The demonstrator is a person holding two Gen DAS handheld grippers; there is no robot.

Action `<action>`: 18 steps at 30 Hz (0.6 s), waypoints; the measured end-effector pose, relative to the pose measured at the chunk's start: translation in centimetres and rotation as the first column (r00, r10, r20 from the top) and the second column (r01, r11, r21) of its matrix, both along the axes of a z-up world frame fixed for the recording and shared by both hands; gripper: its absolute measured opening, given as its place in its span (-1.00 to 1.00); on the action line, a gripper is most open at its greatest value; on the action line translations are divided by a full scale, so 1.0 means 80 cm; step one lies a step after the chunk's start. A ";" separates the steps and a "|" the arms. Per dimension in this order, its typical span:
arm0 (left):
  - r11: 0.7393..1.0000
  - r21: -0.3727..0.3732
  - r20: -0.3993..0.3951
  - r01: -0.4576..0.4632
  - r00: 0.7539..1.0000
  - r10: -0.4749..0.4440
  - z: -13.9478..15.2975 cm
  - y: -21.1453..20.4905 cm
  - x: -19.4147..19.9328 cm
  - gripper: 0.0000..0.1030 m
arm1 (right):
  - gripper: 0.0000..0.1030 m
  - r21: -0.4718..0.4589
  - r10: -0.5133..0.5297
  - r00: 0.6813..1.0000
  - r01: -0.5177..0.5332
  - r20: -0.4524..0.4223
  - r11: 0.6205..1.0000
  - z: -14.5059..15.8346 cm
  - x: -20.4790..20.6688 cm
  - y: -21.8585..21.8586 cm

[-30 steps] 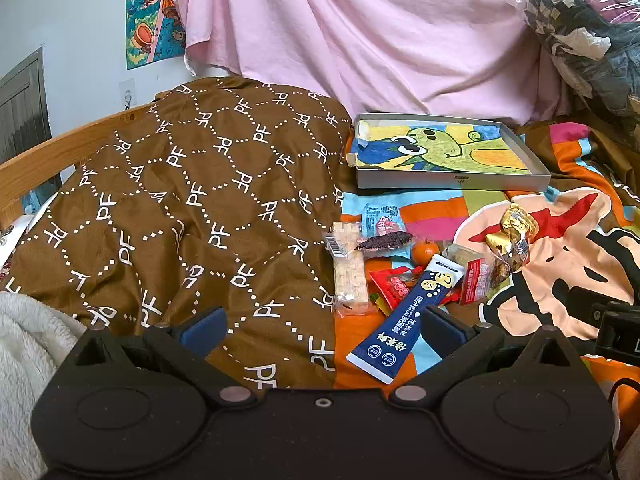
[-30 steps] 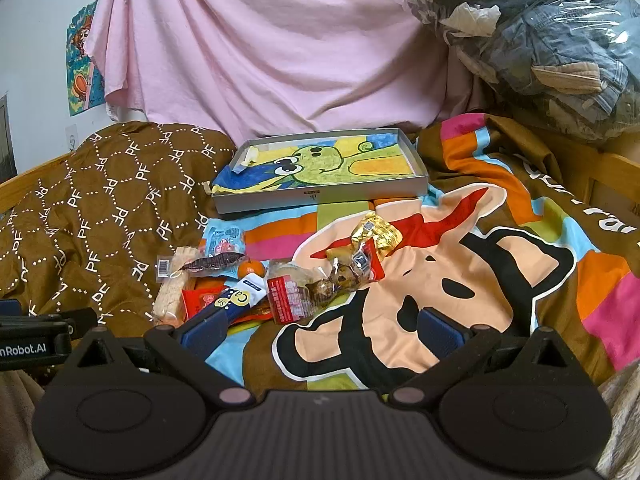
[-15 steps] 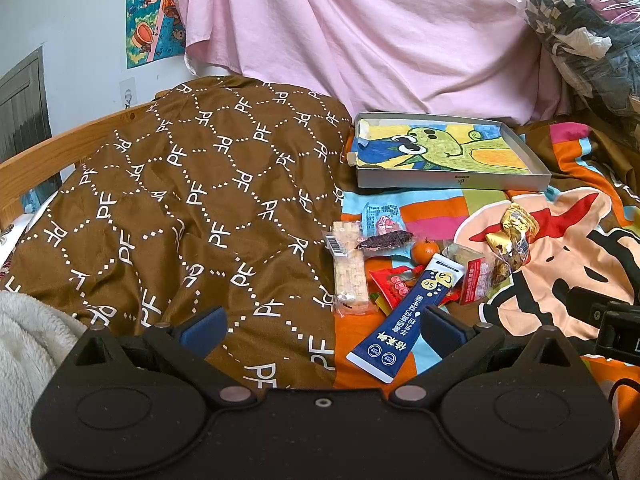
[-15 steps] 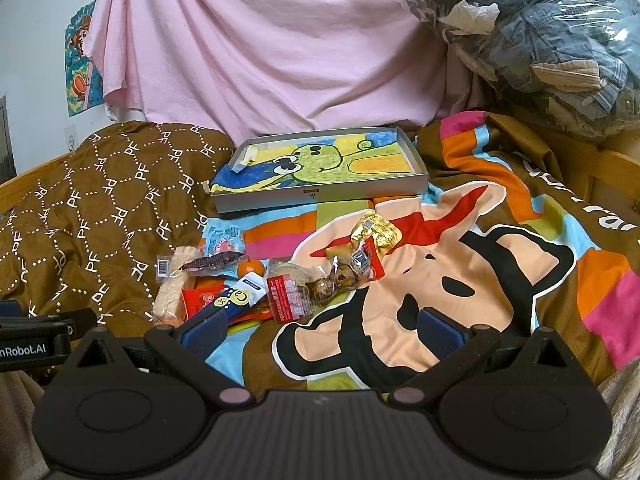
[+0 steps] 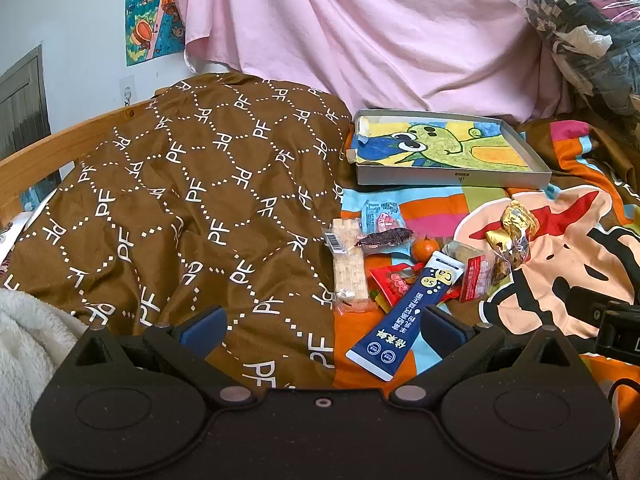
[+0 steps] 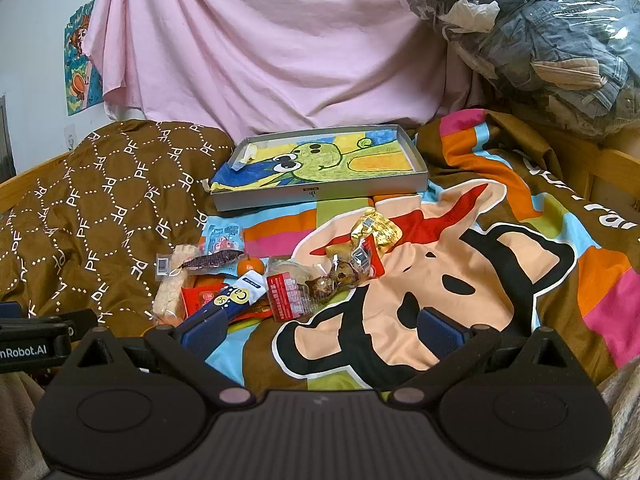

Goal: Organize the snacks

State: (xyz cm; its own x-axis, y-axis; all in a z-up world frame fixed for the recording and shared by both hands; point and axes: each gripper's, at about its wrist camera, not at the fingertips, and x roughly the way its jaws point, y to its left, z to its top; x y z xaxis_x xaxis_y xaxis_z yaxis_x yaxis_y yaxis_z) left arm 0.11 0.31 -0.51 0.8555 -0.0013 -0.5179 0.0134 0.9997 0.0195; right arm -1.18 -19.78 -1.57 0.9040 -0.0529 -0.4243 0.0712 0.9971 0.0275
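A pile of snacks lies on the bed: a long blue packet, a pale rice bar, a small orange, a red packet, a gold-wrapped snack and a clear bag with a red label. A shallow grey box with a cartoon drawing inside sits behind them. My left gripper is open and empty, just before the blue packet. My right gripper is open and empty, in front of the pile.
A brown patterned quilt covers the bed's left side. A colourful cartoon blanket covers the right. A pink sheet hangs behind. A plastic bag of clothes sits at the back right. A wooden bed rail runs along the left.
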 end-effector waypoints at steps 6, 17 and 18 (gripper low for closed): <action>1.000 0.002 -0.003 -0.001 1.000 0.001 -0.007 -0.001 -0.002 0.98 | 1.00 0.001 0.000 1.000 0.000 -0.005 1.000 0.002 0.000 0.000; 1.000 0.026 -0.050 0.009 0.999 -0.007 -0.010 -0.006 0.006 0.99 | 1.00 0.005 0.006 0.999 -0.006 -0.046 1.000 0.010 0.005 0.000; 1.000 0.027 -0.056 0.011 0.998 -0.010 -0.011 -0.007 0.007 0.99 | 1.00 0.003 0.010 0.999 -0.010 -0.050 1.000 0.010 0.006 0.001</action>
